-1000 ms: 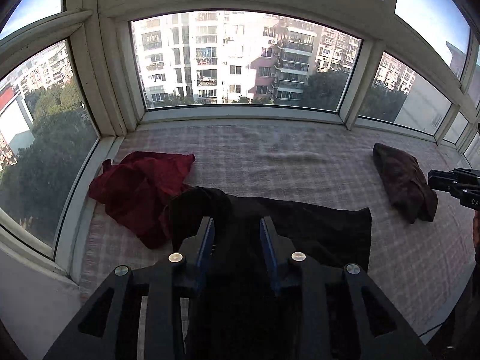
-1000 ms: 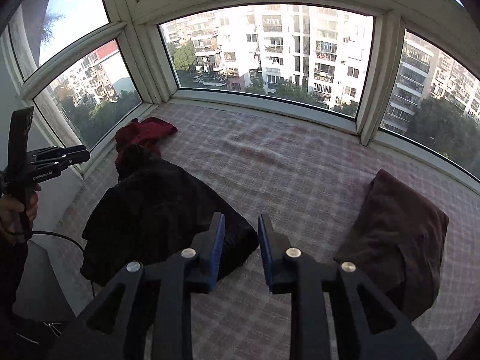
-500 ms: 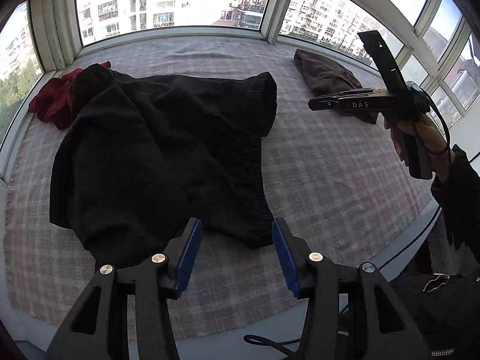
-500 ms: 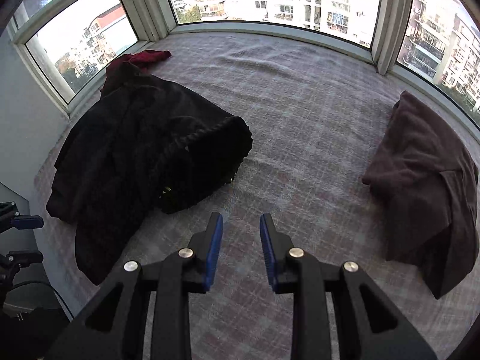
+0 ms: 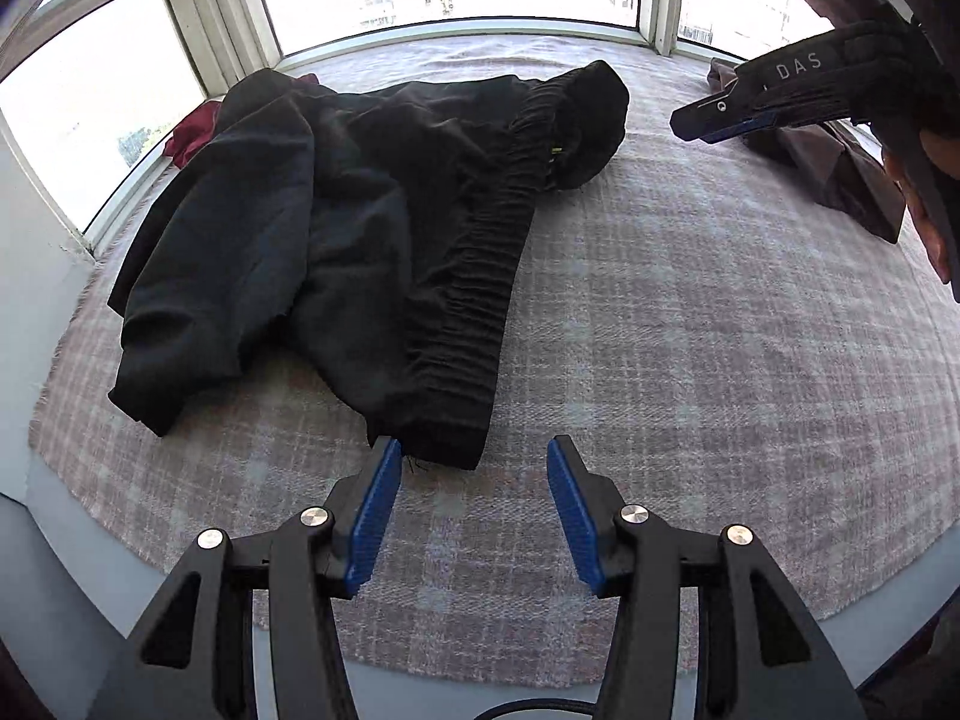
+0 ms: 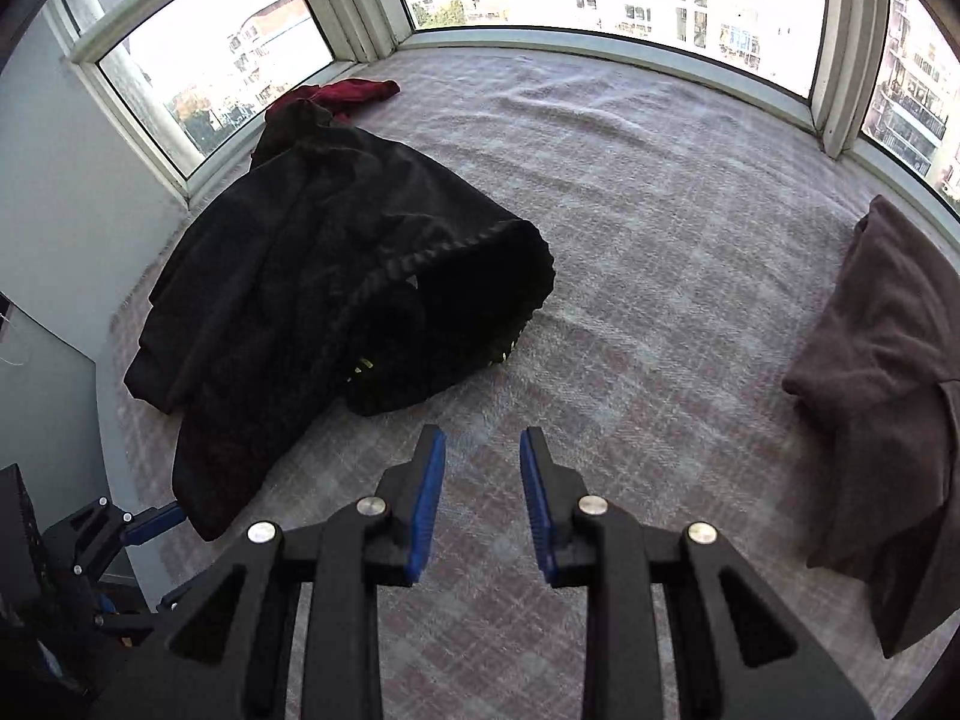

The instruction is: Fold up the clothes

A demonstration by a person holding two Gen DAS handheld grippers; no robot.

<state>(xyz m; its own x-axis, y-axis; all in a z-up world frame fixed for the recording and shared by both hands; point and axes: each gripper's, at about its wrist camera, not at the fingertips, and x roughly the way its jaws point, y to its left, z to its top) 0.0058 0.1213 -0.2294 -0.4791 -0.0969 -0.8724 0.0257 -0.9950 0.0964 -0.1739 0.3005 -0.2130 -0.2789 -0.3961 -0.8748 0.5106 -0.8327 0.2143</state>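
A rumpled black garment (image 5: 336,228) with a ribbed elastic waistband (image 5: 480,276) lies on the plaid blanket (image 5: 690,330). It also shows in the right wrist view (image 6: 312,276). My left gripper (image 5: 471,459) is open and empty, its fingertips just short of the waistband's near corner. My right gripper (image 6: 483,441) is open and empty, hovering over bare blanket a little to the right of the garment's open waist. The right gripper also shows in the left wrist view (image 5: 780,96), up at the right.
A folded brown garment (image 6: 888,396) lies at the right of the blanket (image 6: 660,210). A red garment (image 6: 342,93) lies behind the black one by the window. Window frames ring the platform; its front edge (image 5: 180,588) is close to me.
Both grippers have tipped down and come closer to the black garment. My left gripper's jaws have opened wider and now sit at the waistband's near corner.
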